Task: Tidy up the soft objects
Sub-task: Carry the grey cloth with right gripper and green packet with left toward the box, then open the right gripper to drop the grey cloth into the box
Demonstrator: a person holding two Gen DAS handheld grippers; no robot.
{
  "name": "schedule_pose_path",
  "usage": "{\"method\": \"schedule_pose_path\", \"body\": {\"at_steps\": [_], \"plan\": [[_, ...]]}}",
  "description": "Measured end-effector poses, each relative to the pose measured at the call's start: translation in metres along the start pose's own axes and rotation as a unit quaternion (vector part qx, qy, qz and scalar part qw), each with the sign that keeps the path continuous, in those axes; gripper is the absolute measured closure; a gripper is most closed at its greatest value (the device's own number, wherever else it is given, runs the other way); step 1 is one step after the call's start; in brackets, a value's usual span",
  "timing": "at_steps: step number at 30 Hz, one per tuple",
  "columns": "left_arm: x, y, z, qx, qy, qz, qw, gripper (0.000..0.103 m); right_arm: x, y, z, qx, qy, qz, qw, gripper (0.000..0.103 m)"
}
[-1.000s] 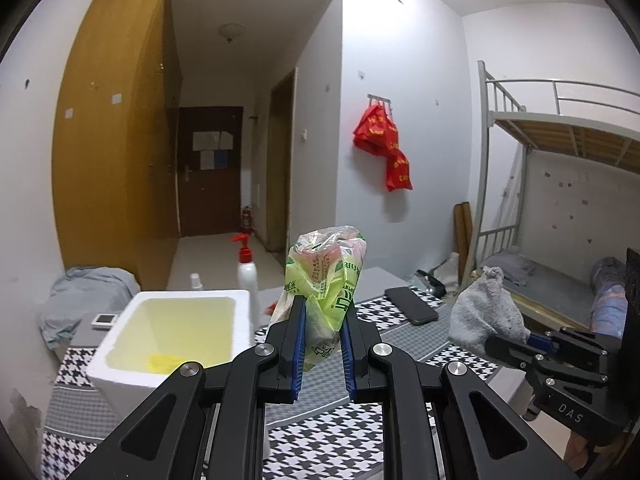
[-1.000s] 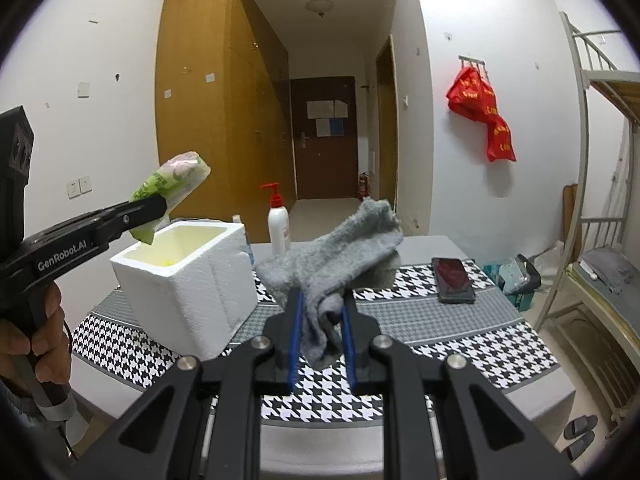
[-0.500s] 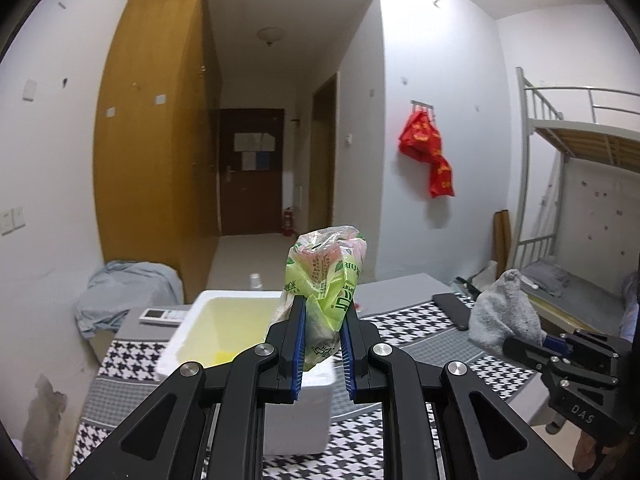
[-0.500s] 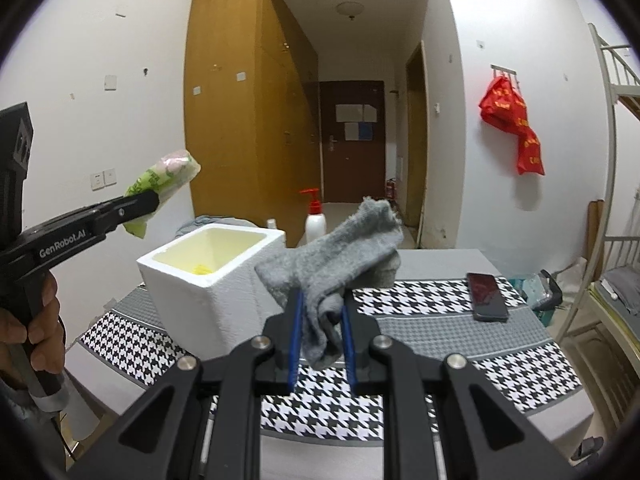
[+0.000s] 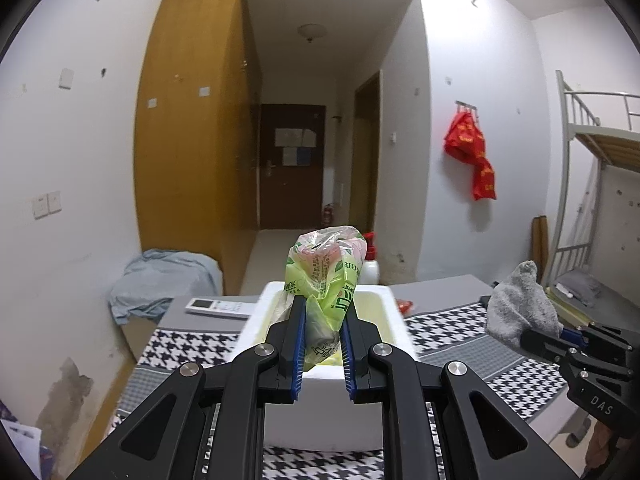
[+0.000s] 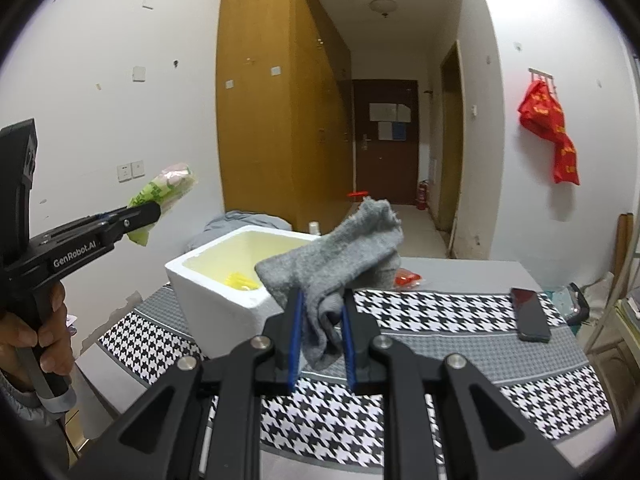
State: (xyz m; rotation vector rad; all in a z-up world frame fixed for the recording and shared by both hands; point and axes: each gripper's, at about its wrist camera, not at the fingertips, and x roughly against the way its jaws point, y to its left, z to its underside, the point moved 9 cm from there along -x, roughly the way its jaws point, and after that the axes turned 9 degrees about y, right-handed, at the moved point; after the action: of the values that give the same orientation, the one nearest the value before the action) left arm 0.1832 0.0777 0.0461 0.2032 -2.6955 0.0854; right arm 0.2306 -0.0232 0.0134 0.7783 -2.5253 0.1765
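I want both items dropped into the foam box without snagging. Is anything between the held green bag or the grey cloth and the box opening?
Nothing visible blocks either. The foam box is open-topped with no lid; only something small and yellow lies inside. The green bag in the left gripper and the grey cloth in the right gripper both have a free path.

We see left gripper: black linkage arms, blue pads, silver screws, "GenRobot.AI" lettering | right gripper: same build, "DAS" marking | grey sleeve cuff
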Motion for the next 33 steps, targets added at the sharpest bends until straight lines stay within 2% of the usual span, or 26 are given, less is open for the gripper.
{"method": "schedule_pose_path", "body": {"at_steps": [19, 33], "plan": [[-0.005, 0.077, 0.006, 0.037, -0.001, -0.075, 0.9965, 0.086, -0.062, 0.046, -0.026, 0.038, 0.021, -0.064, 0.997, 0.082], [-0.014, 0.107, 0.01, 0.05, 0.002, -0.083, 0.9953, 0.086, -0.117, 0.068, -0.039, 0.043, 0.062, -0.073, 0.994, 0.082]]}}
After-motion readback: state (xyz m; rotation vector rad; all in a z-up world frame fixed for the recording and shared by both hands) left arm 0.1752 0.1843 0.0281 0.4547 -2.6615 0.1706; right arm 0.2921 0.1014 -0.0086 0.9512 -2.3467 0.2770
